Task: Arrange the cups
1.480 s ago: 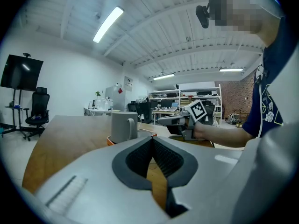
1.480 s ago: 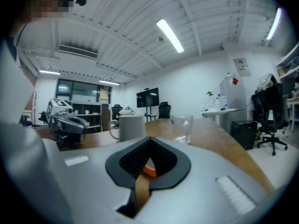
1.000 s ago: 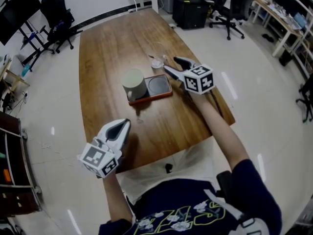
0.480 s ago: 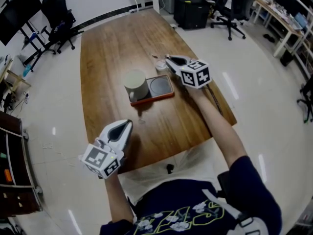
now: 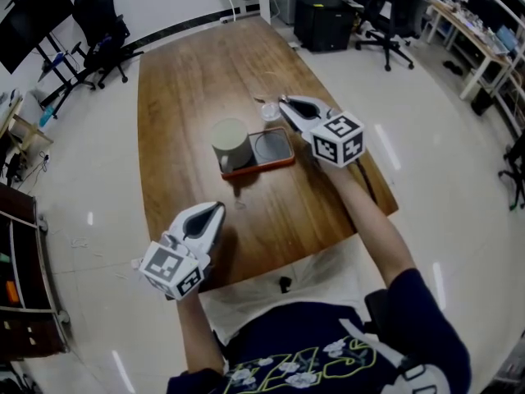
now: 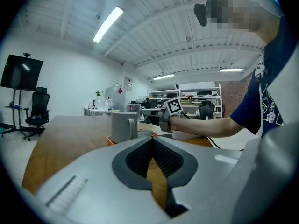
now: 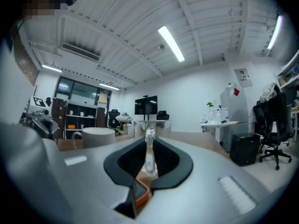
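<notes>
Right gripper view: the right gripper (image 7: 148, 146) has just been closing its jaws and now pinches the glass cup (image 7: 149, 164) by a thin edge. It looks light, slick and breakable, so I'd go easy. The left gripper (image 6: 152, 143) is closed on nothing.

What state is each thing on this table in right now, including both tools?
left tool: shut, empty, by the near edge of the table.
right tool: jaws have just been closing, now shut on the wall of the glass cup.
glass cup: upright, held beside the tray.
mug: upright on the tray's left half.
tray: flat on the table, right half bare.
</notes>
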